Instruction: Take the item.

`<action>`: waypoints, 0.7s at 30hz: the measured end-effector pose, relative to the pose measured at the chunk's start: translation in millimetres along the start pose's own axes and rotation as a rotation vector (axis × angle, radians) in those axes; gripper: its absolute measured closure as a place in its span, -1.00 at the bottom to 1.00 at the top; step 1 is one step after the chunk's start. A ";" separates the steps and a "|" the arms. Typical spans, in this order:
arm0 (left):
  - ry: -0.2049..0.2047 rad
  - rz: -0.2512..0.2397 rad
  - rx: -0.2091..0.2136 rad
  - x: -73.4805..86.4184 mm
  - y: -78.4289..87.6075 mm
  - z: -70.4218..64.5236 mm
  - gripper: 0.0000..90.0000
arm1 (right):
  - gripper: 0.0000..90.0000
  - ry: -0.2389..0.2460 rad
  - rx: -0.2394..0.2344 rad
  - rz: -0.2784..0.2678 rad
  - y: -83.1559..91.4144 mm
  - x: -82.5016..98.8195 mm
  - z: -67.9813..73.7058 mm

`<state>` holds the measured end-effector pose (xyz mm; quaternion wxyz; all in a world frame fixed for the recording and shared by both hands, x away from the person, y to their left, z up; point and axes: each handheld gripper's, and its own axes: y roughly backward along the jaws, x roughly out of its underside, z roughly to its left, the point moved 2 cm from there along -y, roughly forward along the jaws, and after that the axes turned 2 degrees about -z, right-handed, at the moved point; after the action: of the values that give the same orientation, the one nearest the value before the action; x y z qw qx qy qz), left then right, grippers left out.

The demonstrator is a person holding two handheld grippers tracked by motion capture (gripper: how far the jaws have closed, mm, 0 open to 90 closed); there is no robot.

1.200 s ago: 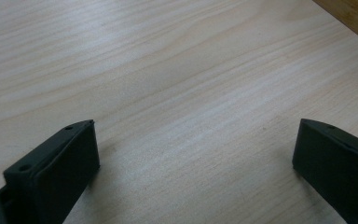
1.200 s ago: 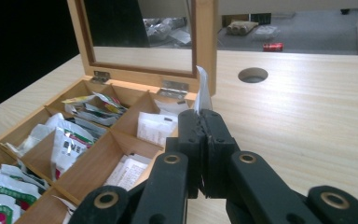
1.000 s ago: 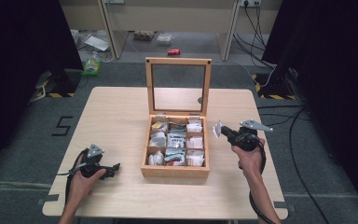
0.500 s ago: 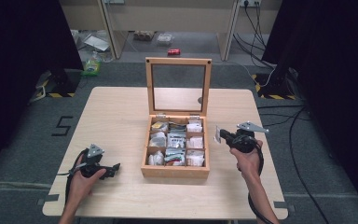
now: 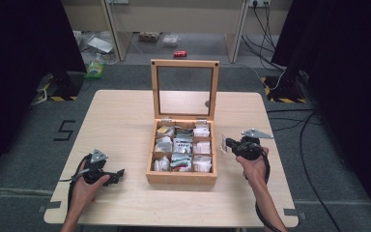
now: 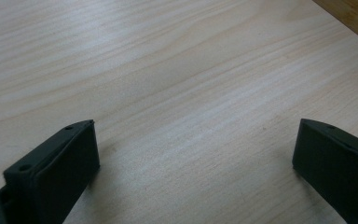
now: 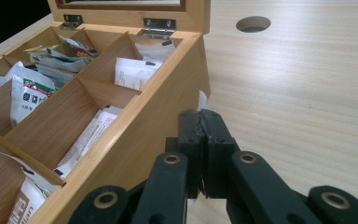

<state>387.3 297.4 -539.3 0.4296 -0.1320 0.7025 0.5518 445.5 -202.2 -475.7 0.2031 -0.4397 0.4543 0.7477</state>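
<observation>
Right hand-held gripper (image 5: 223,143) lower now, sachet (image 7: 202,100) beside box (image 5: 181,177) wall.

The small white paper packet (image 7: 202,100) pinched in the right gripper (image 7: 200,122) is mostly hidden behind its black jaws. Print on the white sachets (image 5: 202,147) inside the open wooden compartment box (image 5: 181,177) is too small to read.

Black tool (image 7: 200,140) jaws, brass-ringed pivots, grey top plate.
</observation>
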 end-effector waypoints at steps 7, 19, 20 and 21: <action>0.000 0.000 0.000 0.0 0.0 0.0 -1.00 | 0.95 -0.001 -0.002 0.015 -1.8 2.5 -0.2; 0.000 0.000 0.000 0.0 0.0 0.0 -1.00 | 0.91 0.013 -0.003 0.060 -7.6 10.3 -3.7; 0.000 0.000 0.000 0.0 0.0 0.0 -1.00 | 0.90 0.013 -0.003 0.065 -7.6 10.5 -3.8; 0.000 0.000 0.000 0.0 0.0 0.0 -1.00 | 0.90 0.014 -0.003 0.065 -7.5 10.6 -4.2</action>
<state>387.3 297.4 -539.3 0.4297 -0.1319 0.7025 0.5518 447.1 -203.0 -489.3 0.1748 -0.4301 0.4685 0.7517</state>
